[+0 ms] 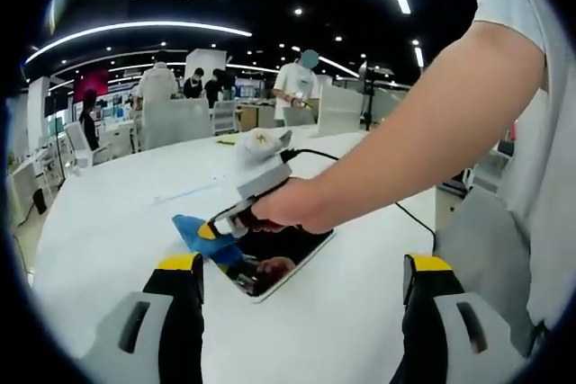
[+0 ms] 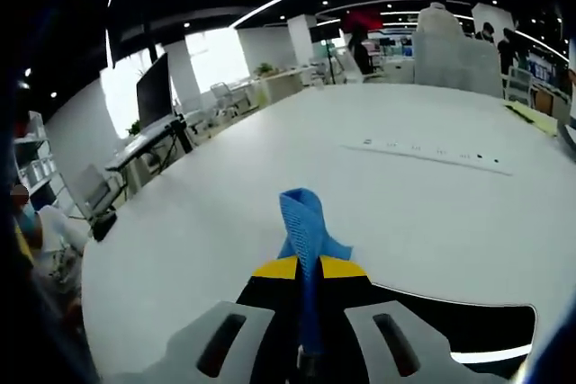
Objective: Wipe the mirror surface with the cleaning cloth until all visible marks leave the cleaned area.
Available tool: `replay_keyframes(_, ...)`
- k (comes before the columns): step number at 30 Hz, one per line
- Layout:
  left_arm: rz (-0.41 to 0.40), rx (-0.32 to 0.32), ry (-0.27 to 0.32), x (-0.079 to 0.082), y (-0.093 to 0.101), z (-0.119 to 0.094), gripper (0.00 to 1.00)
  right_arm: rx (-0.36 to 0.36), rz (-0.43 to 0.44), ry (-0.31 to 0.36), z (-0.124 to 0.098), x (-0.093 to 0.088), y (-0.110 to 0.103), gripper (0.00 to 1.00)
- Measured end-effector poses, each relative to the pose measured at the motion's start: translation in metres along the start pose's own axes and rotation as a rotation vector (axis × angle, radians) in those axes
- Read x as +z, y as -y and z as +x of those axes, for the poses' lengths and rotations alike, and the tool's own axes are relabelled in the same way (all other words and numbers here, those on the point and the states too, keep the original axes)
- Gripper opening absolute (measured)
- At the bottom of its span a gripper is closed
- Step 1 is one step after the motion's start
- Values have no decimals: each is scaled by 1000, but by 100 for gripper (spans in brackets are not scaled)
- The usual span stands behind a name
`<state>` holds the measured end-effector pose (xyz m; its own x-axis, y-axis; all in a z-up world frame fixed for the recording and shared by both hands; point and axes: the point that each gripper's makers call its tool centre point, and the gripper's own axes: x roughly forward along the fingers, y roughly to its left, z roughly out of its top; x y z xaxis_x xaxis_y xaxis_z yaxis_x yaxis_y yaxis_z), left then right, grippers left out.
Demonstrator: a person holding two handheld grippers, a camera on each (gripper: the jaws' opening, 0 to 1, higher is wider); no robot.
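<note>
A dark rectangular mirror (image 1: 286,256) with a white rim lies flat on the white table (image 1: 117,213). The blue cleaning cloth (image 1: 193,235) rests at the mirror's left end, pinched in my right gripper (image 1: 221,225), which a hand holds low over the glass. In the right gripper view the cloth (image 2: 304,218) sticks up from between the shut yellow-tipped jaws of the right gripper (image 2: 309,269), and the mirror (image 2: 468,328) shows dark at the lower right. My left gripper (image 1: 303,263) hovers in front of the mirror with its jaws wide open and nothing between them.
A black cable (image 1: 317,154) runs across the table behind the mirror. A long white strip (image 2: 430,156) lies further out on the table. Chairs (image 1: 176,121), desks and standing people (image 1: 295,87) ring the table's far side. A monitor (image 2: 153,87) stands to the left.
</note>
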<state>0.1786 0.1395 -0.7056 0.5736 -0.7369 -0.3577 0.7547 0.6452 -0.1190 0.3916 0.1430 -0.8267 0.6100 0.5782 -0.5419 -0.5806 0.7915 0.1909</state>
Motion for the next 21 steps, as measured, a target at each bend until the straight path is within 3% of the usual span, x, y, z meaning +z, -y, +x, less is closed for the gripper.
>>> replay_keyframes(7, 9, 2, -13, -3, -12, -1, 92, -30, -12, -25, 3, -18, 5, 2)
replay_keyframes(11, -1, 27, -9, -3, -16, -1, 92, -33, -51, -11, 3, -17, 5, 2)
replay_keyframes(17, -24, 50, -3, 2, -8, -3, 93, -5, -75, -2, 2, -16, 6, 2)
replay_keyframes(21, -33, 60, -8, 4, -1, -2, 93, 16, -138, -8, 3, -17, 6, 2)
